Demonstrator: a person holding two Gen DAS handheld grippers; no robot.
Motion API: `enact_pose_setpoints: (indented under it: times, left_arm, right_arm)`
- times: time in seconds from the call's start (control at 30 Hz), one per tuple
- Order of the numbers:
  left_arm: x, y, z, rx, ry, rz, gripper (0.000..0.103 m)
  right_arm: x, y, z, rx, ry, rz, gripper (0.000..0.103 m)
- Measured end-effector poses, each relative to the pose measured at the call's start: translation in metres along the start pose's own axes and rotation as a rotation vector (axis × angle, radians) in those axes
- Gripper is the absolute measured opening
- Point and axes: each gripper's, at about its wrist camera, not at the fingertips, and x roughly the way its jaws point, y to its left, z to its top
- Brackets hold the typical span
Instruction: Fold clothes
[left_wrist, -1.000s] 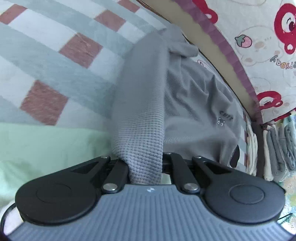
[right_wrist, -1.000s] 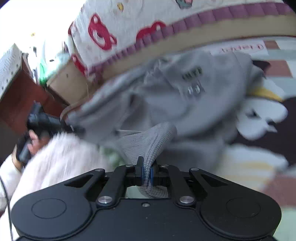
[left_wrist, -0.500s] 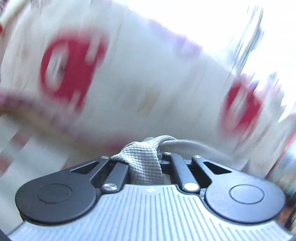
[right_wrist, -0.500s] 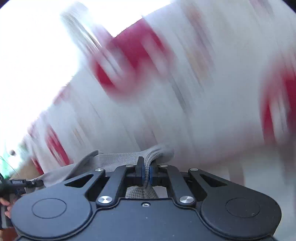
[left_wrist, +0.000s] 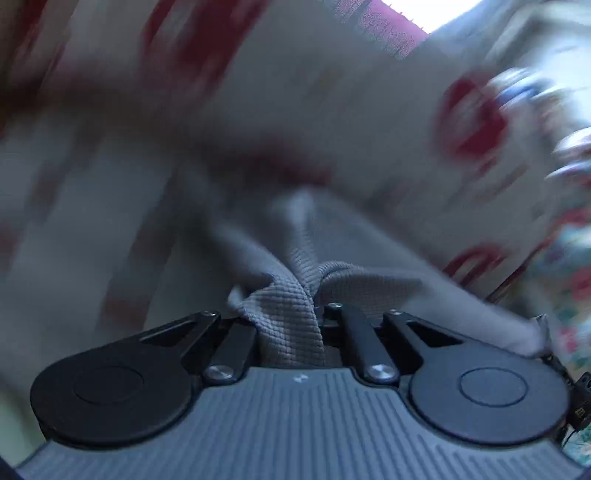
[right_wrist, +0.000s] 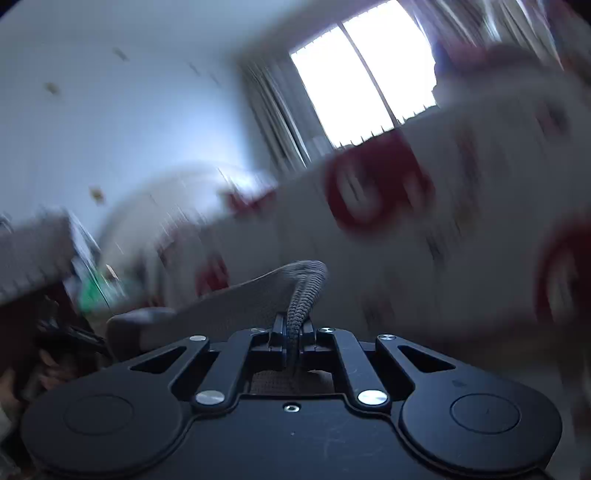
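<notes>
Only right tool (right_wrist: 293, 334)'s view shows window (right_wrist: 365, 81).

A grey waffle-knit garment (left_wrist: 291, 325) is seen bunched into folds at one pinched edge; from the right wrist view, another edge (right_wrist: 301, 295) is pinched thin, and the cloth is spread leftward.

I see grey waffle-knit cloth, the garment (left_wrist: 291, 321), rough-textured, pinched in my left claw (left_wrist: 290, 332) of matt black plastic.
</notes>
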Motion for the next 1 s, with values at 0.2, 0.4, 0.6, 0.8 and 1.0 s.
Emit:
enact_pose_setpoints:
  times: [0.2,0.4,0.6,0.8,1.0]
  left_arm:
    - [0.095,0.071,-0.075,-0.229,0.324,0.096,0.003]
    - [0.101,0.063,-0.070,-0.096,0.366,0.127,0.003]
    - [0.076,0.053,-0.058,0.063,0.433,0.087,0.005]
    - [0.081,0.064,-0.073,0.074,0.504,0.123,0.011]
    - [0.080,0.045,-0.075,0.167,0.495,0.106,0.031]
  right_arm:
    - [0.035,-0.052,-0.132,0.084,0.360,-0.181,0.007]
    - [0.014,-0.065,-0.156,0.158,0.340,-0.240,0.007]
    - [-0.009,-0.034,-0.126,0.087,0.262,-0.222,0.007]
    - [0.007,-0.041,-0.150,0.049,0.463,-0.415,0.007]
    - [-0.043,-0.074,-0.113,0.319,0.429,-0.472,0.013]
